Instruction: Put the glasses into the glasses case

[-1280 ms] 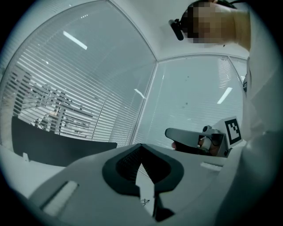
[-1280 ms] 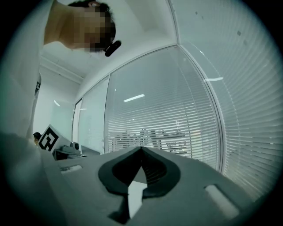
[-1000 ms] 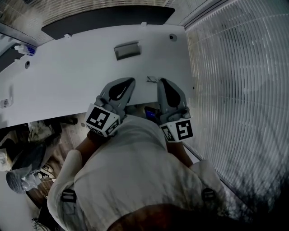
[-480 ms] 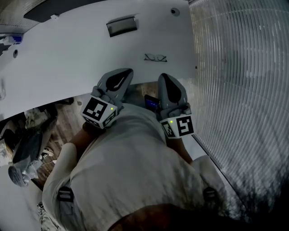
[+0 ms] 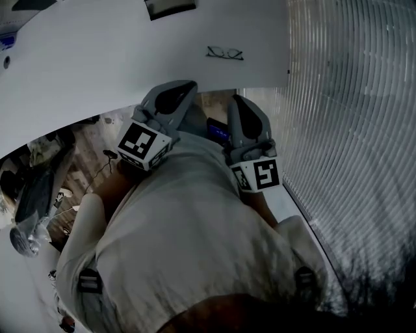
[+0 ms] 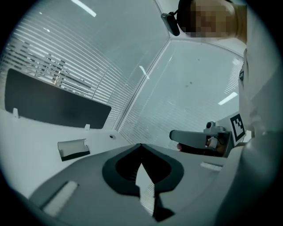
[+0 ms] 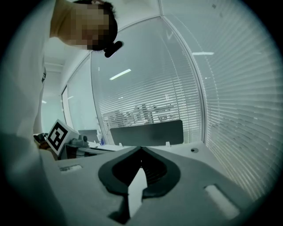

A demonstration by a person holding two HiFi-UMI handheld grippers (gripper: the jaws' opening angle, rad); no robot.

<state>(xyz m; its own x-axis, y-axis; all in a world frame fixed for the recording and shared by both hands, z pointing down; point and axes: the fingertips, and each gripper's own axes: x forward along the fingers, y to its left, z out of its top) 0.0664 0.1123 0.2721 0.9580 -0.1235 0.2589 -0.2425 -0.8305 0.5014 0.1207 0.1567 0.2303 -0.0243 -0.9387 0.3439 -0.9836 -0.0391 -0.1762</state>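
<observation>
Dark glasses [image 5: 225, 53] show only in head view; fingers clenched empty on left gripper [image 6: 141, 146], right gripper [image 7: 141, 150].

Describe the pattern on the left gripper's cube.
Black-and-white square markers on the cube of the left gripper; clearest in the head view.

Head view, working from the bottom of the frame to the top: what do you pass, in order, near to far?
Person's white shirt → left gripper and right gripper, roughly side by side → glasses on the white table → glasses case, cut off by the top edge.
</observation>
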